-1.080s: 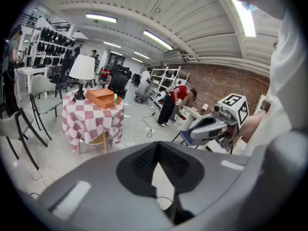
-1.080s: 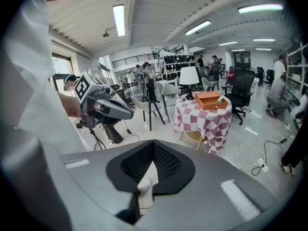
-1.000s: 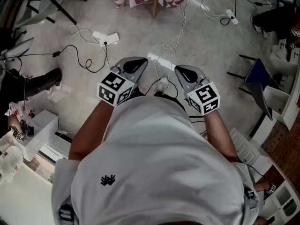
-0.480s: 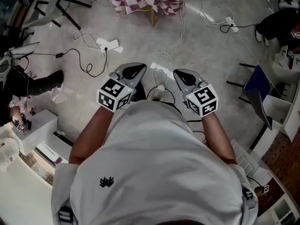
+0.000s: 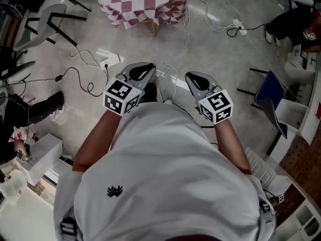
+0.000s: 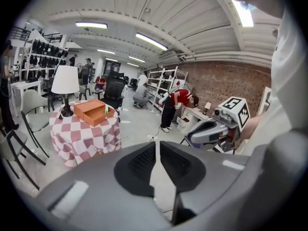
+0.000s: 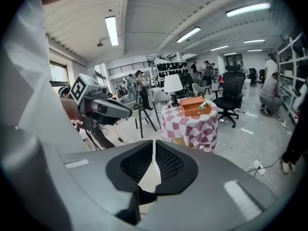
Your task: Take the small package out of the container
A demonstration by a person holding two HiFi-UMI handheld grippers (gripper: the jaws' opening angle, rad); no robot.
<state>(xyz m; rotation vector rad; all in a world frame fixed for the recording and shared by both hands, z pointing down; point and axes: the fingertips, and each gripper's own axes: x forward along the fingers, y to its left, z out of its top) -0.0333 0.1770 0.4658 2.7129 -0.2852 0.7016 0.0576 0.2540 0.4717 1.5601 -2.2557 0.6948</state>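
**Both tongs shut and empty, well apart from the checked desk**

A person in a white shirt (image 5: pixel 165 179) held the left tongs (image 5: pixel 144 68) and the right tongs (image 5: pixel 193 77) side by side in front of the chest, above a grey floor (image 5: pixel 210 49) strewn with cables. Each pair of jaws stood together with nothing between them. Ahead stood a round desk (image 7: pixel 190 126) under a red-and-white checked cloth, carrying an open orange container (image 7: pixel 194 108) and a white-shaded lamp (image 6: pixel 65 80). The small package (image 7: pixel 204 103), green, lay inside the container, showing above the rim at its right end in the right gripper view. Both tongs pointed toward the desk, touching nothing. Chairs stood near the desk.
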